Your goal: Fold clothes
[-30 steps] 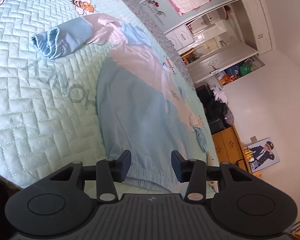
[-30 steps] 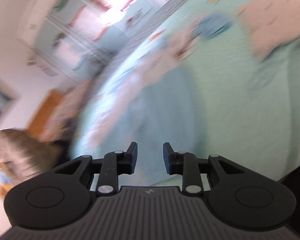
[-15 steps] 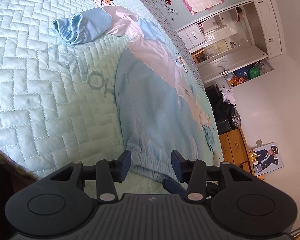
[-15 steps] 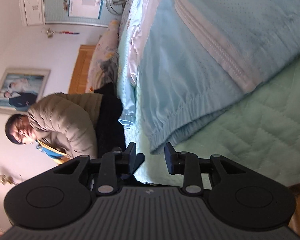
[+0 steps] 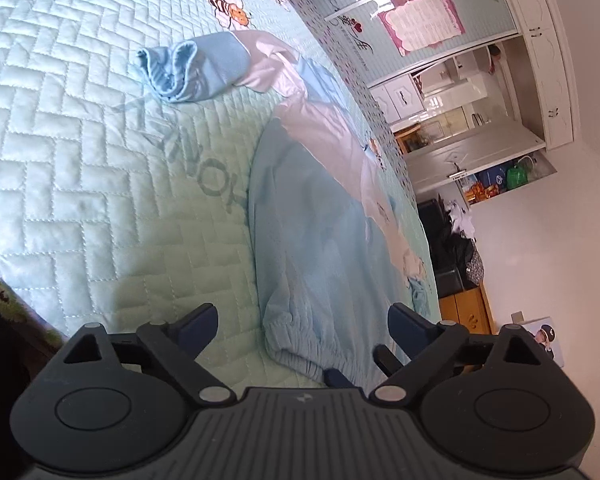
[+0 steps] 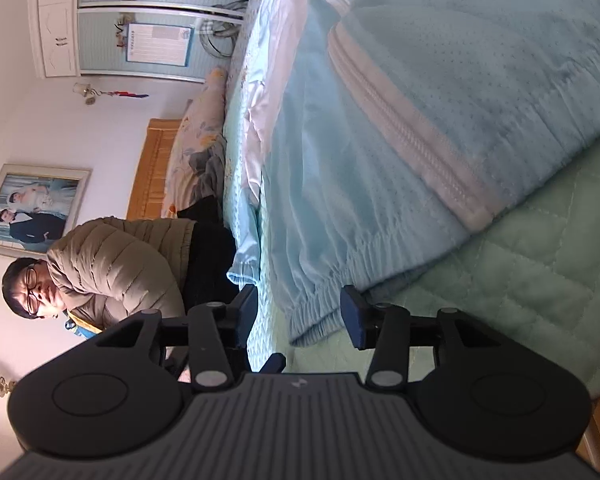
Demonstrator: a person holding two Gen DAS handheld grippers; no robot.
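While both claws are opening, the jacket lies flat on the quilt, its hem at lower centre. Left gripper straddles one hem corner, jaws wide, nothing clamped. Right gripper brackets the other corner, pads apart. Likely best: seat each hem deep between the pads, then close evenly.

**Out of sight**

The jacket runs off the right wrist view's top and right edges. In the left wrist view its far sleeve is hidden behind the body. The poster text is too small to read.
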